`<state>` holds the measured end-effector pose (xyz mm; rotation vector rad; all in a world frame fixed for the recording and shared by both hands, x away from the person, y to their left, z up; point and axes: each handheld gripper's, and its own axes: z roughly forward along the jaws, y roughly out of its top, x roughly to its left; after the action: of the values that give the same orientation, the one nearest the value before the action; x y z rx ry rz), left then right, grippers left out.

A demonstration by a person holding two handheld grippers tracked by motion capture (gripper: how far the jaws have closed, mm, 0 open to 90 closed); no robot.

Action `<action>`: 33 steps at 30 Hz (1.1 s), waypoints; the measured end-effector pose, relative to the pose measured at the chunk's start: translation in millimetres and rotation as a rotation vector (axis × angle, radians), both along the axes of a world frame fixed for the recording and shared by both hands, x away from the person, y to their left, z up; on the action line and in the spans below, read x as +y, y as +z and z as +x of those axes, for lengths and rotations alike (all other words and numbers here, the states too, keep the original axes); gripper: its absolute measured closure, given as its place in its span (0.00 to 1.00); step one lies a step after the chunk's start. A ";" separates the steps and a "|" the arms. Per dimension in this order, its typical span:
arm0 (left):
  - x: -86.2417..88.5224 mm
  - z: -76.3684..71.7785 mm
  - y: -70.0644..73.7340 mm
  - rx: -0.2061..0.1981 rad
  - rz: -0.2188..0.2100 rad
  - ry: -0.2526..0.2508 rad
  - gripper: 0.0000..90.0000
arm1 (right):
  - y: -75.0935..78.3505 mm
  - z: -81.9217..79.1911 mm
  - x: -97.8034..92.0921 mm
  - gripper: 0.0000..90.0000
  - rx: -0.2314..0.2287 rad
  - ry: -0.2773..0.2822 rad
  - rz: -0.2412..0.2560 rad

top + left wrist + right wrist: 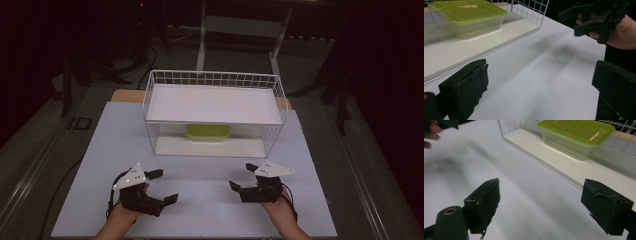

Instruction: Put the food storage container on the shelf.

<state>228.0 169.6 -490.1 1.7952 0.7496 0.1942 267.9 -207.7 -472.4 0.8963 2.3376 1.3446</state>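
A clear plastic box with a green lid (208,133) (465,18) (576,135) sits on the lower shelf of a white wire rack (150,97) at the table's middle back. My left gripper (163,186) (540,92) rests at the front left of the table, open and holding nothing. My right gripper (242,176) (549,205) is at the front right, also open and holding nothing. Both point toward the rack, well short of it. In the left gripper view the person's other hand holds the right gripper (584,18) at the upper right.
The rack has a white upper shelf board (212,103) and a lower board (210,147) with an open front. The white tabletop (200,175) lies bare between the grippers and the rack. Dark floor and stands surround the table.
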 end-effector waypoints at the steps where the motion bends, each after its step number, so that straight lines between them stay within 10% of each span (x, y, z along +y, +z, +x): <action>1: -0.2 -0.5 -0.7 0.003 0.003 0.001 0.01 | 0.0 -1.0 -2.7 0.17 0.004 0.002 0.004; 33: -5.9 2.1 -18.2 0.006 0.036 -0.049 0.01 | -34.3 3.9 -38.2 0.17 0.098 0.002 -0.012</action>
<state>230.1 163.7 -508.3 1.8466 0.7096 0.1709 271.8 -245.9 -506.6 0.9782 2.4168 1.3143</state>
